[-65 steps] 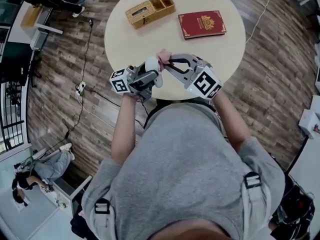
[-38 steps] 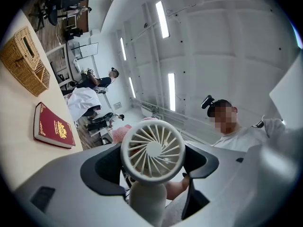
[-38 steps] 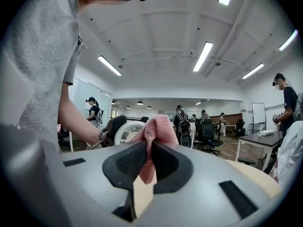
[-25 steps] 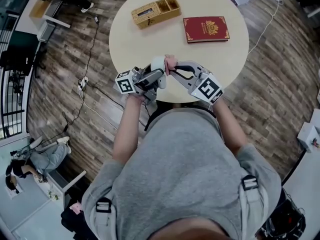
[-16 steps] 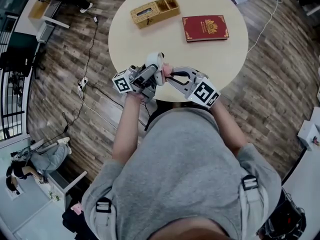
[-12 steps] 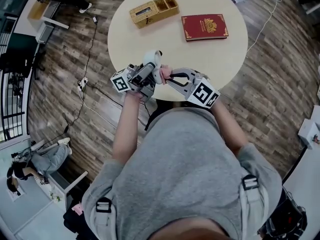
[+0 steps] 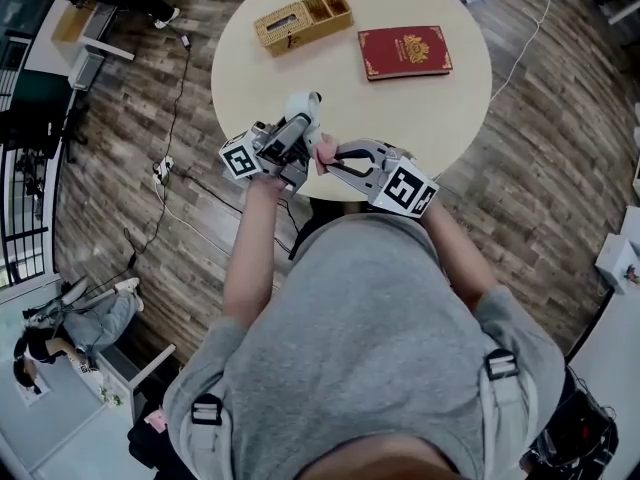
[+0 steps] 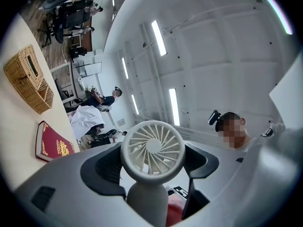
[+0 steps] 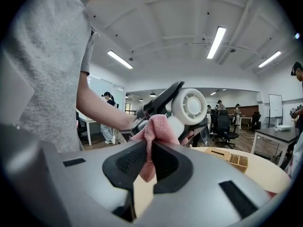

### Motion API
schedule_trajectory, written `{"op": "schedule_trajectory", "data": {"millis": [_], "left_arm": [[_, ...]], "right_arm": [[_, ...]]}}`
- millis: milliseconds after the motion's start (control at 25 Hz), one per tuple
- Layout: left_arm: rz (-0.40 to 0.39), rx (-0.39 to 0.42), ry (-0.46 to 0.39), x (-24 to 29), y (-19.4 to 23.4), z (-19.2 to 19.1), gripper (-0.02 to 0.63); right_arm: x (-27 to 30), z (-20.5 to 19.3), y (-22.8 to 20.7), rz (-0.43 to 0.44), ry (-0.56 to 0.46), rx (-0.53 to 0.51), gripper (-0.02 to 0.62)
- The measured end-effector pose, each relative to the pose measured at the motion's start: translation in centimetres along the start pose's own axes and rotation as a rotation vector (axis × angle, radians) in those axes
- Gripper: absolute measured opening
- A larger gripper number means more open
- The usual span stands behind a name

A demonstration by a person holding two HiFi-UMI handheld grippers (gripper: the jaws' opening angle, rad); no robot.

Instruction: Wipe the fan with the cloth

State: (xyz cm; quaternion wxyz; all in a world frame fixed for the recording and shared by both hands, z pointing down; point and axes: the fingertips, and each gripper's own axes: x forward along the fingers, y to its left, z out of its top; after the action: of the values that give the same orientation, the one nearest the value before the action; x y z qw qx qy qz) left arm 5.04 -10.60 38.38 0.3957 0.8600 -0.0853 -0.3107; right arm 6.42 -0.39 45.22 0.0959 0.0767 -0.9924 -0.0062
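Observation:
A small white hand fan (image 7: pixel 301 105) is held by its handle in my left gripper (image 7: pixel 292 133), which is shut on it above the near table edge. In the left gripper view the fan's round grille (image 8: pixel 153 148) stands upright between the jaws. My right gripper (image 7: pixel 335 154) is shut on a pink cloth (image 7: pixel 325 153). The cloth presses against the fan just below its head. In the right gripper view the cloth (image 9: pixel 154 135) hangs between the jaws and touches the fan (image 9: pixel 189 106) on its neck. A bit of the cloth (image 8: pixel 175 214) shows behind the handle.
The round cream table (image 7: pixel 440 108) carries a wicker box (image 7: pixel 300 20) at the far left and a red book (image 7: pixel 405 50) at the far right. Wood floor with cables surrounds it. Other people sit at desks in the background.
The fan's head has swung away from me and to the left. The cloth has slid from beside the head down toward the handle. Both grippers stay shut.

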Motion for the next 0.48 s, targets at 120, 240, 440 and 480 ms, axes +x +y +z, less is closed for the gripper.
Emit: {"op": "schedule_trajectory", "data": {"millis": [120,240,440,480], "left_arm": [[0.046,0.014,0.04,-0.1,0.8,-1.0,0.39],[0.067,0.021,0.083,-0.1,1.0,-2.3,0.39],[0.067,0.009,0.079,-0.7,0.7,-2.4,0.39],[0.065,0.008,0.08,-0.9,0.6,-2.5,0.39]], "right_arm": [[0.0,1.4,-0.3,0.005,-0.055,0.022,0.038],[-0.2,2.5,-1.1,-0.014,-0.1,0.044,0.038],[-0.4,2.8,-2.0,-0.042,-0.11,0.058,0.038],[-0.5,2.7,-2.2,-0.047,-0.107,0.062,0.038]]}}
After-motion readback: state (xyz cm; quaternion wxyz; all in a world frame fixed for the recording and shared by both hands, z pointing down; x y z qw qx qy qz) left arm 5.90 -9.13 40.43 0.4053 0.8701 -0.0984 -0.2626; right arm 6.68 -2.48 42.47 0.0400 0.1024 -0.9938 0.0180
